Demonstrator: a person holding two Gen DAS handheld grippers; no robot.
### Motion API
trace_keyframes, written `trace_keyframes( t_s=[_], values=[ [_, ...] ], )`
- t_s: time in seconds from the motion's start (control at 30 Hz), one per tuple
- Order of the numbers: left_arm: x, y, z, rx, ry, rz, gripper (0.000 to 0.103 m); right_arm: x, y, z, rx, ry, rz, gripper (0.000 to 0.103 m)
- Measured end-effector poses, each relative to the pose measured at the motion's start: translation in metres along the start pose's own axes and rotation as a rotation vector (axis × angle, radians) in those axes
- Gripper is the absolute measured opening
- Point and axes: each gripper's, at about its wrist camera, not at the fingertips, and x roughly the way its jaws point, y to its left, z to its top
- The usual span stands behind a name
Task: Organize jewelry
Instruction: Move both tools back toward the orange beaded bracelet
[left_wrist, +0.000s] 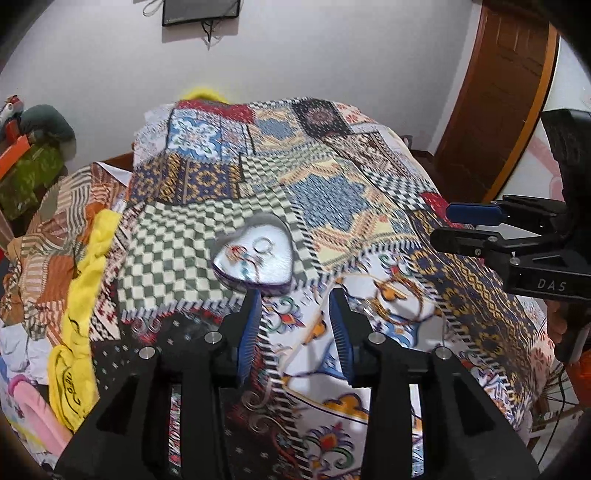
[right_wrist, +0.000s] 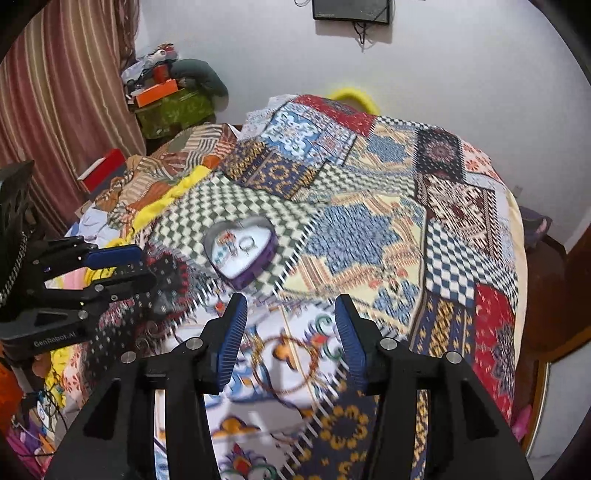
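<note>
While a heart-shaped tin (left_wrist: 255, 254) sits on the patchwork bedspread (left_wrist: 369, 206) already holding a ring (left_wrist: 263, 244) and beaded pieces, the left gripper (left_wrist: 295, 317) and right gripper (right_wrist: 291, 332) hover partly open and empty, suggesting sorting is nearly finished.

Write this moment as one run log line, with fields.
left gripper: open, empty | right gripper: open, empty | heart box: on bedspread, ring inside

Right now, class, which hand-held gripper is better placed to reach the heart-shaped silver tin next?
Probably the left hand-held gripper: the heart-shaped silver tin sits just past its open fingertips. From the right hand-held gripper, the tin lies farther ahead and off to the left.
</note>
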Motion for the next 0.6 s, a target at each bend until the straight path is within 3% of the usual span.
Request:
trace_keyframes(
  t_s=[0.1, 0.17, 0.23, 0.43, 0.6],
  values=[
    [0.005, -0.008, -0.009, 0.012, 0.022, -0.007, 0.037, 0.004, -0.005, -0.016, -0.003, 0.035, 0.014, 0.049],
    [0.010, -0.012, -0.016, 0.022, 0.041, -0.005, 0.038, 0.008, -0.006, -0.025, -0.005, 0.053, 0.015, 0.066],
    [0.014, -0.016, -0.024, 0.033, 0.055, -0.002, 0.040, 0.014, -0.006, -0.034, -0.011, 0.067, 0.016, 0.073],
    [0.030, -0.018, -0.040, 0.043, 0.105, -0.007, 0.044, 0.045, 0.006, -0.047, -0.065, 0.151, 0.010, 0.073],
    [0.037, -0.007, -0.048, -0.010, 0.118, -0.018, 0.044, 0.063, 0.013, -0.046, -0.090, 0.179, 0.017, 0.073]
  ],
)
